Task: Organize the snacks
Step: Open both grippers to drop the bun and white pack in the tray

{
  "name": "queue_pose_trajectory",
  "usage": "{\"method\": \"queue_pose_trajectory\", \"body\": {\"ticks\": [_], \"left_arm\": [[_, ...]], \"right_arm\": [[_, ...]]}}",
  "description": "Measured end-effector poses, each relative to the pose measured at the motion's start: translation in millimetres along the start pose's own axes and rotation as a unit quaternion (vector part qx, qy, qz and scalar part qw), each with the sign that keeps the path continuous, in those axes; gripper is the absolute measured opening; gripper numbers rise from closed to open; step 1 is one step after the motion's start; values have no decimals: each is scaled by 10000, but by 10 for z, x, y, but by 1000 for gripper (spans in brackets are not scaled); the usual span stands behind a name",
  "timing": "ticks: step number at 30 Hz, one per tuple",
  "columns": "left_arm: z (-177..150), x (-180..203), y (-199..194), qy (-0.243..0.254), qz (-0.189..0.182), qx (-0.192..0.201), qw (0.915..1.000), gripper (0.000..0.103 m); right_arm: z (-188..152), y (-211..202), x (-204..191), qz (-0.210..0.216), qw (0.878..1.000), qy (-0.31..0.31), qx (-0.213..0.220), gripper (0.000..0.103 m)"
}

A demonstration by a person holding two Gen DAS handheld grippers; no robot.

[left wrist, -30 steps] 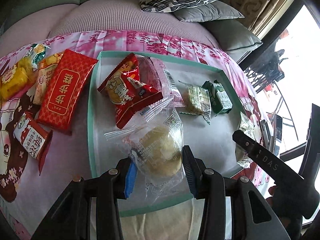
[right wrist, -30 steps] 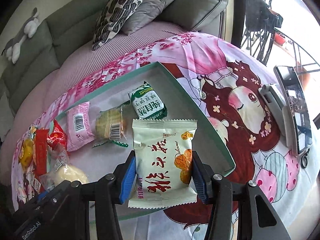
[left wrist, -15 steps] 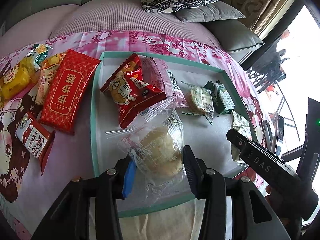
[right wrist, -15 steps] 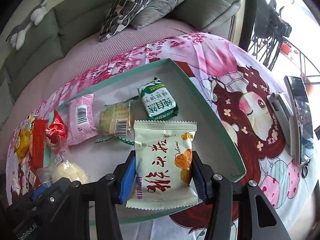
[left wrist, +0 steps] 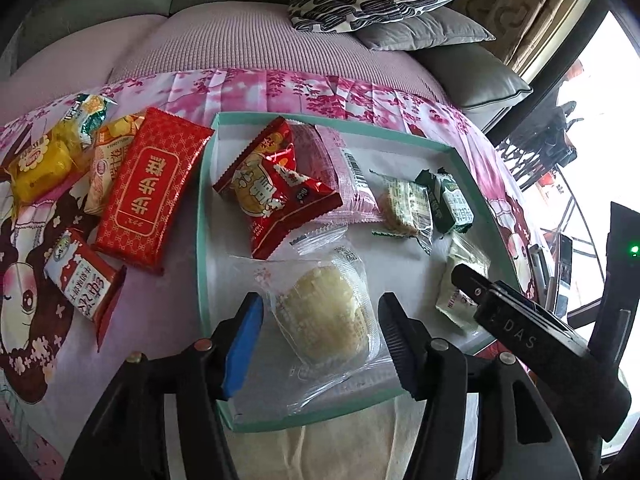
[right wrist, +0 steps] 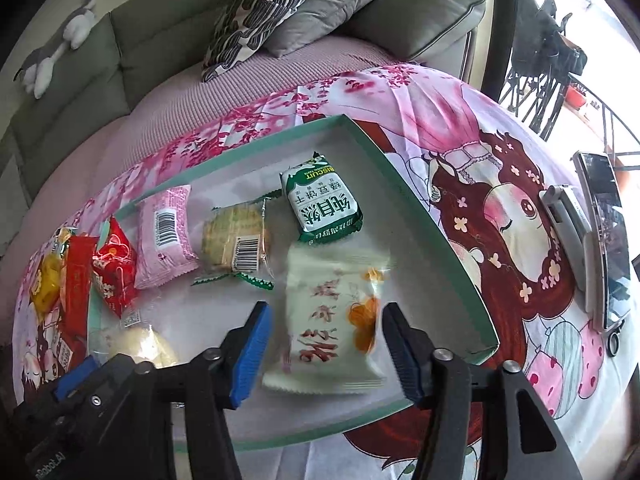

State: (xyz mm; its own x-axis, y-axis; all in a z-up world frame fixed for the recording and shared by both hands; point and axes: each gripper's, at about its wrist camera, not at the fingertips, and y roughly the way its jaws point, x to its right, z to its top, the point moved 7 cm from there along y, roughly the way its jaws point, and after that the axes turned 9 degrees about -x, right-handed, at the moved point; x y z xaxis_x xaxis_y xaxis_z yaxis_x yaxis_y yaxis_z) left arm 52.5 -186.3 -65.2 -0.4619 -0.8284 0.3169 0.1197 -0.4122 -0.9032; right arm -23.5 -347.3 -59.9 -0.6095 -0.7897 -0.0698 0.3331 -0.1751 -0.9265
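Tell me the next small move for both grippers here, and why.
Probably lift both grippers straight up and away. The left gripper and right gripper have just been opening; the clear-wrapped pastry and the cream packet lie in the tray, clear of the pads. Loose snacks remain outside, like the red packet.

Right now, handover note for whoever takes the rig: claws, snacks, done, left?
Left claw: open, jaws just opened; clear-wrapped pastry lies between them in the teal tray.
Right claw: open, jaws just opened; cream snack pack released, blurred, in the tray.
Done: also in the tray, a red pack, pink pack, clear-wrapped biscuit, green biscuit pack.
Left: long red pack and smaller packs nearby on the cloth.
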Motion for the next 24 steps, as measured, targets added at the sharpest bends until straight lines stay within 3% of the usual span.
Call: {"method": "queue_pose_trajectory", "body": {"ticks": [3,7,13,15,17,24], "left_arm": [[15,-14,-55,-1,51,79,10000,69],[42,-51,-146,-43,74,200,9998,72],[93,-159,-286,-140,277,454,9985,80],[110,-212,-324,-223,361,548,9976,89],[125,-264,-359,-286,460,627,9966,90],[146,-442,-405,-513,671,681,9941,98]], "right_arm": [[-12,3,-12,-16,10000,-49,-9,67],[-22,-7,-34,-27,9999,-119,7,77],[-43,-20,-78,-56,9997,-220,23,79],[-51,-27,-84,-70,9997,-234,32,85],[-53,-41,-91,-77,9996,-247,62,94],[-54,-71,-99,-73,9995,-283,105,100]]}}
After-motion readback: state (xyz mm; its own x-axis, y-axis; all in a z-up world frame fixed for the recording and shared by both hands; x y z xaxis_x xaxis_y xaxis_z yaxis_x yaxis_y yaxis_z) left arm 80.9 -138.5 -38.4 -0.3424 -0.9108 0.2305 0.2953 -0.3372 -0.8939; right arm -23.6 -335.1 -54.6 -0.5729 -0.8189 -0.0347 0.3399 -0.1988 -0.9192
